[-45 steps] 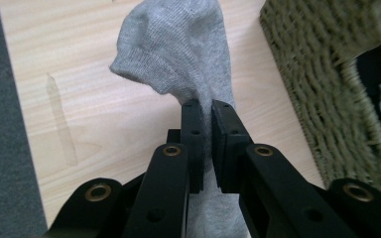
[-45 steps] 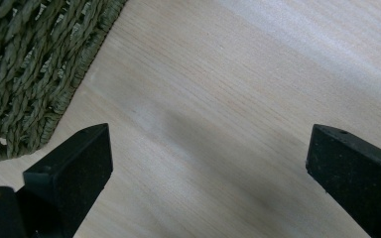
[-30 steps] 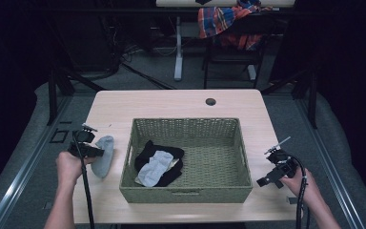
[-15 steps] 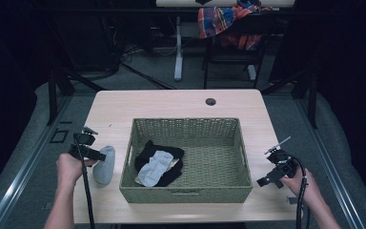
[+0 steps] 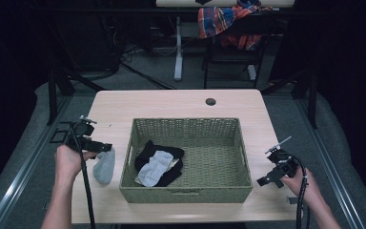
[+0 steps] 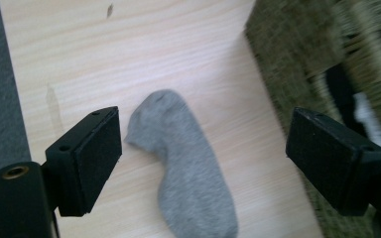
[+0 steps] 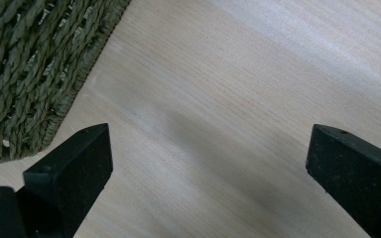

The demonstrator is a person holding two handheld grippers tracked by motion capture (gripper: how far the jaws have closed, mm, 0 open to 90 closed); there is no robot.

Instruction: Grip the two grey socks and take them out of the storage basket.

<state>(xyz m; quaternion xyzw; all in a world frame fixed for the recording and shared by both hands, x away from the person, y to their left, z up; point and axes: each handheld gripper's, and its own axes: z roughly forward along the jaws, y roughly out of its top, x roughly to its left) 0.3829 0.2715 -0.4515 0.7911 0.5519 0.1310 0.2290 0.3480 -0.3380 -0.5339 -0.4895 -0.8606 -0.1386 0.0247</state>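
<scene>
1. The left gripper point(image 6: 203, 163) is black, and its fingers point(image 6: 87, 158) are thick, flat blocks with small round screw holes.
2. A shiny brass ring sits at its bottom corner.
3. The right gripper point(image 7: 208, 178) has the same black block fingers point(image 7: 72, 171).
4. A black cable runs down from each gripper.
5. Both forearms are bare, with no sleeves.

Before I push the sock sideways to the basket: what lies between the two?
Only bare tabletop separates the grey sock from the wicker basket, as the left gripper view shows.
</scene>
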